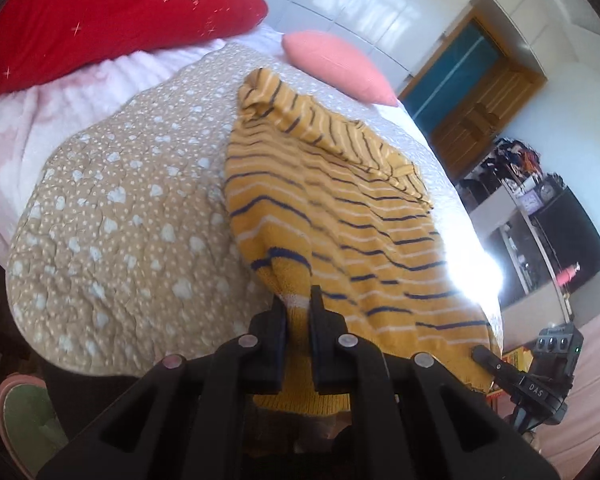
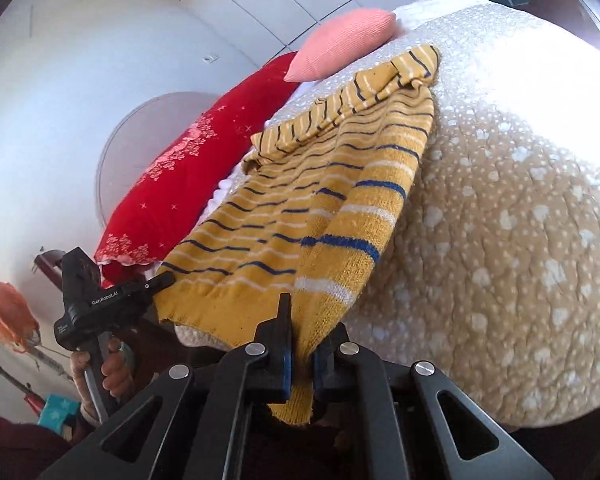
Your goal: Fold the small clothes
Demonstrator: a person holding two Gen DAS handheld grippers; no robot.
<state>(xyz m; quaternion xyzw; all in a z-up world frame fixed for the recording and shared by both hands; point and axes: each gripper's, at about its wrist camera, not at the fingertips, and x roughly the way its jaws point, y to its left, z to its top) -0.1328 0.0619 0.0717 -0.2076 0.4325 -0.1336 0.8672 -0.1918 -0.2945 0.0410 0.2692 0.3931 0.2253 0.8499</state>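
While we hold the sweater [image 1: 332, 208] on the quilt [image 1: 112, 220] by its near hem, left gripper [image 1: 298, 316] and right gripper [image 2: 302, 336] both clamped on knit, uneven lifting could skew our fold.

My black tongs [image 1: 298, 312] meet a mustard sweater [image 1: 340, 216] striped navy and white; tan white-dotted quilt [image 1: 120, 220], red pillow [image 1: 100, 12], pink cushion [image 1: 332, 64].

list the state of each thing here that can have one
left claw: shut on the sweater's near hem
right claw: shut on the sweater's near hem
yellow striped sweater: on the quilt, sleeves folded in, hem pinched at two places
wooden door: closed
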